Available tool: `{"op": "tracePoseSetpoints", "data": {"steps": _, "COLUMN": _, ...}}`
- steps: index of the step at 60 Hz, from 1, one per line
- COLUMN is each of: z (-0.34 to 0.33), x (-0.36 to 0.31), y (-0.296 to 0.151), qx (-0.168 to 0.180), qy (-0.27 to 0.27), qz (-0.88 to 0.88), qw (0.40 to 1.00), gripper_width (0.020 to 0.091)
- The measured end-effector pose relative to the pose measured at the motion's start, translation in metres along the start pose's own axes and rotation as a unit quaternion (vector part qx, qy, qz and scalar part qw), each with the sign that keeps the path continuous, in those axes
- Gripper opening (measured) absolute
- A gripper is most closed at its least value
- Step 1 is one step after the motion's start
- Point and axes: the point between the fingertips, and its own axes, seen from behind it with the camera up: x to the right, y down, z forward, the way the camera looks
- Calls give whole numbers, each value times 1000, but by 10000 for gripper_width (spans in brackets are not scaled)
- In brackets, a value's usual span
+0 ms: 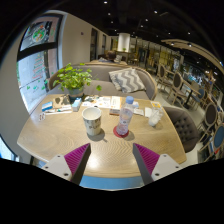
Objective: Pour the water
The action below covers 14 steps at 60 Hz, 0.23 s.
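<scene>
A clear plastic water bottle (125, 116) with a red label stands upright on the round wooden table (110, 150), beyond my fingers and a little right of the middle. A grey cup (92, 121) stands just left of it, about a hand's width away. My gripper (111, 160) is open, hovering over the table's near edge. Its pink pads (76, 156) are spread wide with nothing between them. Cup and bottle are both well ahead of the fingertips.
A potted green plant (71, 79) stands at the table's far left beside papers (58, 104). A small white cup (154, 116) sits at the right. A sofa with a patterned cushion (127, 80) lies behind, and a grey chair (184, 125) at the right.
</scene>
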Motion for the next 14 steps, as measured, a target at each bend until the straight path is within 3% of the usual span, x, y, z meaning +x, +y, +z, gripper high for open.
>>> {"op": "tracePoseSetpoints", "data": {"steps": 14, "z": -8, "x": 0, "y": -8, "qx": 16, "qy": 0, "qz": 6, "qw": 1000, "gripper_width": 856}}
